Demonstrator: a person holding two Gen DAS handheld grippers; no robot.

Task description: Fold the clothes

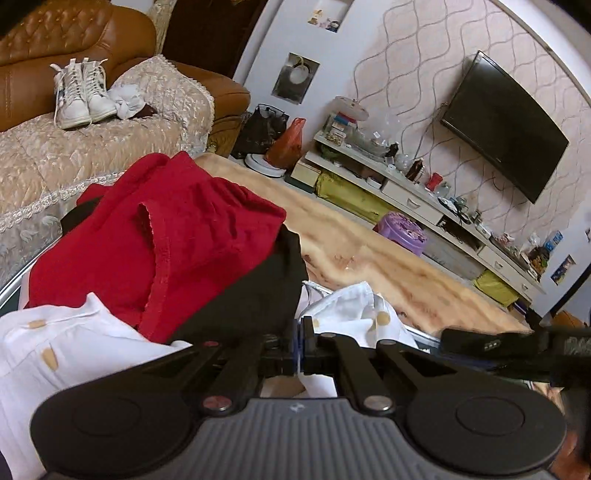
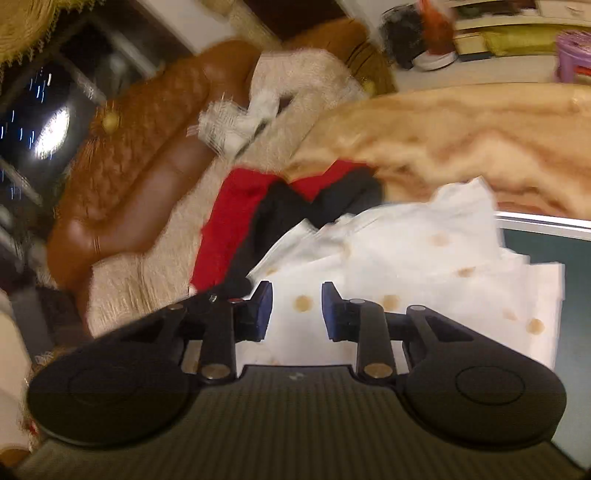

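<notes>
Above the white shirt [image 2: 406,258], right claw [image 2: 297,308] gapes; left claw [image 1: 300,347] seemingly pinches its edge.

Sweater [image 1: 155,236] atop trousers [image 1: 251,295]

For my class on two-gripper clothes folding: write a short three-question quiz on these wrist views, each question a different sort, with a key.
1. True or false: the left gripper is shut on the white dotted garment.
2. Multiple choice: the right gripper is A) shut on the red garment, B) open above the white dotted garment, C) holding a shoe.
3. Fill in: on the sofa stands a pair of white ____.

Key:
1. True; white cloth shows between the closed pads.
2. B.
3. Sneakers. The red garment and black garment lie piled beside the white one.
</notes>
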